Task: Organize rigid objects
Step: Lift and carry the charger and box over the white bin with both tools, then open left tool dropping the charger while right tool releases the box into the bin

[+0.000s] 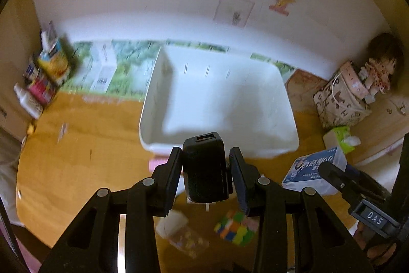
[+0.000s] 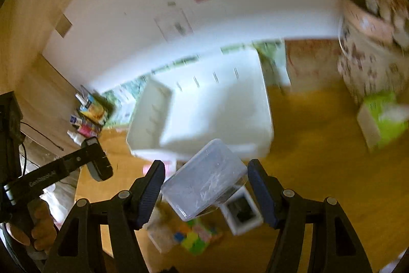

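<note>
While both loads hang over the table: neither has been set into the bin yet.
Left gripper [image 1: 205,172]: clamped on a black charger block [image 1: 204,168], held at centre frame just short of the bin's near wall.
Right gripper [image 2: 205,189]: a clear plastic lidded box [image 2: 204,178] sits tilted between its pads; the left pad looks close to the box, while contact at the right pad cannot be confirmed, so whether it is clamped cannot be told.
White storage bin [image 1: 291,117]: centre of both views, on the wooden table [image 1: 76,145], interior apparently bare.
Items lying on the table: a colourful puzzle cube [image 1: 235,227] and a small clear box of beads [image 1: 181,234] at lower centre of the left view; a white open-topped block [image 2: 241,214] just under the clear box in the right view.
Surroundings: tissue pack [image 1: 342,137] and patterned bag [image 1: 340,96] at right, bottles and cartons [image 1: 46,73] at left.
Risk, grip: the tilted, smooth box could pivot or slip out, judged from its skew.
Risk, collision: both grippers head for one bin opening, so they may knock each other or the near rim.
Risk, view: motion blur suggests quick travel; a hard release could bounce the charger out.
</note>
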Action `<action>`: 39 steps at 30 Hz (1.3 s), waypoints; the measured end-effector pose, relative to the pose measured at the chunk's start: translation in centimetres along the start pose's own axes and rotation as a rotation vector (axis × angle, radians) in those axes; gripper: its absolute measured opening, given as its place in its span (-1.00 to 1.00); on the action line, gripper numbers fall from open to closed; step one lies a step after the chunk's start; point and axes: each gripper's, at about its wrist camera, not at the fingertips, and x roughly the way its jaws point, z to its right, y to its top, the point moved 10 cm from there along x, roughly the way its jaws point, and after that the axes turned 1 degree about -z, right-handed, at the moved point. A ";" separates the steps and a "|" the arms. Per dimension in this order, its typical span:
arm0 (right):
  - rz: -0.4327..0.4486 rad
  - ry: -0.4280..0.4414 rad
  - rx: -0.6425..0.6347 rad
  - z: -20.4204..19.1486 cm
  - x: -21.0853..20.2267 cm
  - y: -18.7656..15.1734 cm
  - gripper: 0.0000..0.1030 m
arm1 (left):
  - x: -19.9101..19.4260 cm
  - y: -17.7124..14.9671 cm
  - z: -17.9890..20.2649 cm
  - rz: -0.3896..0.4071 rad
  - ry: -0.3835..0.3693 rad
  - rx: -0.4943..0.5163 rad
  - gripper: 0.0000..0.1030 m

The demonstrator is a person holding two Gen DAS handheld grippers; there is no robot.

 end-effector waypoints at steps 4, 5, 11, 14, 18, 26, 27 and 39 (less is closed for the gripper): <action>0.079 0.012 -0.055 -0.5 1.3 2.1 0.31 | 1.2 2.0 0.5 0.094 -0.005 0.066 -0.20; 0.103 0.009 -0.072 -0.5 1.7 2.6 0.31 | 1.5 2.3 0.6 0.114 -0.004 0.081 -0.20; 0.180 -0.005 -0.108 0.1 4.3 4.4 0.31 | 4.0 3.9 1.1 0.195 -0.047 0.127 -0.19; 0.212 -0.003 -0.124 0.3 5.4 4.9 0.30 | 5.2 4.9 1.0 0.236 -0.051 0.127 -0.19; 0.234 -0.037 -0.172 0.5 6.9 5.4 0.29 | 7.2 5.9 0.4 0.245 -0.042 0.086 -0.19; 0.220 -0.039 -0.194 0.8 9.6 5.8 0.11 | 10.3 6.0 0.3 0.204 -0.012 0.117 -0.18; 0.220 -0.041 -0.194 0.8 9.8 5.8 0.11 | 10.5 5.9 0.3 0.198 -0.010 0.110 -0.18; 0.321 -0.028 -0.226 -0.4 6.8 6.5 0.57 | 7.9 6.8 0.1 0.257 0.001 0.080 0.49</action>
